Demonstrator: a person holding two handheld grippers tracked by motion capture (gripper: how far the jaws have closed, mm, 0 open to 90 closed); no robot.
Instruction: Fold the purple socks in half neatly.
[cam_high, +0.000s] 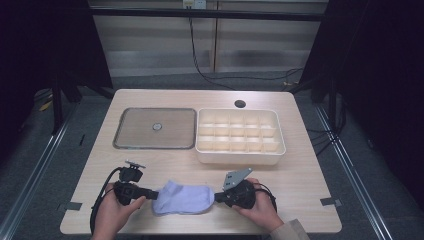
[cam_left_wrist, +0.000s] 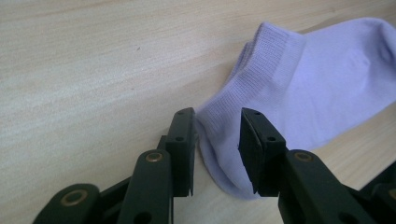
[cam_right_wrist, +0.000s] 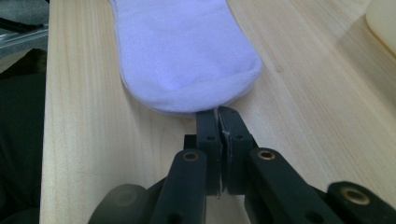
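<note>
A pale lilac ankle sock (cam_high: 182, 198) lies flat on the wooden table near its front edge. My left gripper (cam_high: 150, 194) is at the sock's cuff end. In the left gripper view its jaws (cam_left_wrist: 217, 116) stand apart, with the edge of the ribbed cuff (cam_left_wrist: 261, 70) lying between them and a gap beside each pad. My right gripper (cam_high: 217, 196) is at the toe end. In the right gripper view its jaws (cam_right_wrist: 217, 112) are pressed together right at the rim of the sock's toe (cam_right_wrist: 187, 51), with a thin pale strip showing between the pads.
A flat grey metal tray (cam_high: 120, 135) sits at the back left. To its right stands a cream box (cam_high: 240, 157) divided into several small compartments. A round cable hole (cam_high: 240, 104) is behind the box. Bare tabletop separates the sock from both.
</note>
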